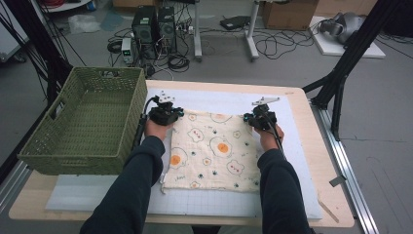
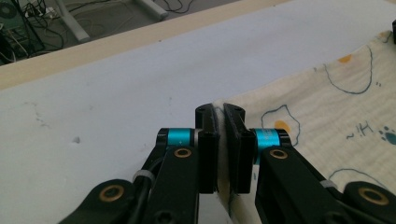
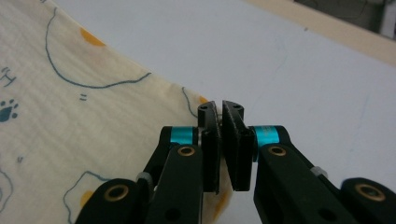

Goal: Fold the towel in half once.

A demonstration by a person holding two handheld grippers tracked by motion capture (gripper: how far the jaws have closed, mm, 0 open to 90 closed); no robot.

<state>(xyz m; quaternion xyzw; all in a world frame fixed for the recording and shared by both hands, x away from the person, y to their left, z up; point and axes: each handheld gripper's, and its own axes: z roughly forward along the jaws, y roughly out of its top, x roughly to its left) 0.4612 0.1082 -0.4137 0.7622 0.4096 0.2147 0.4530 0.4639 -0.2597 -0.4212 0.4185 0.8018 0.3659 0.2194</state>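
Cloth (image 1: pixel 214 151): lying flat on the white mat (image 1: pixel 292 126) covering the surface.
Left tongs (image 2: pixel 219 116): pinching the cloth's far left corner.
Right tongs (image 3: pixel 220 112): pinching its far right corner.
Surroundings: green basket (image 1: pixel 83 122) sitting beside the left hand.
High view: floor cables showing beyond.

A cream cloth (image 1: pixel 214 151) printed with fried eggs and bears lay flat on the white mat (image 1: pixel 292 126) covering the wooden tabletop (image 1: pixel 331 185). The left gripper (image 1: pixel 165 115) sat at the cloth's far left corner and the right gripper (image 1: pixel 260 119) at its far right corner, each held by a dark-sleeved arm reaching from the near edge. A green woven basket (image 1: pixel 87 122) stood at the left, just beside the left gripper.
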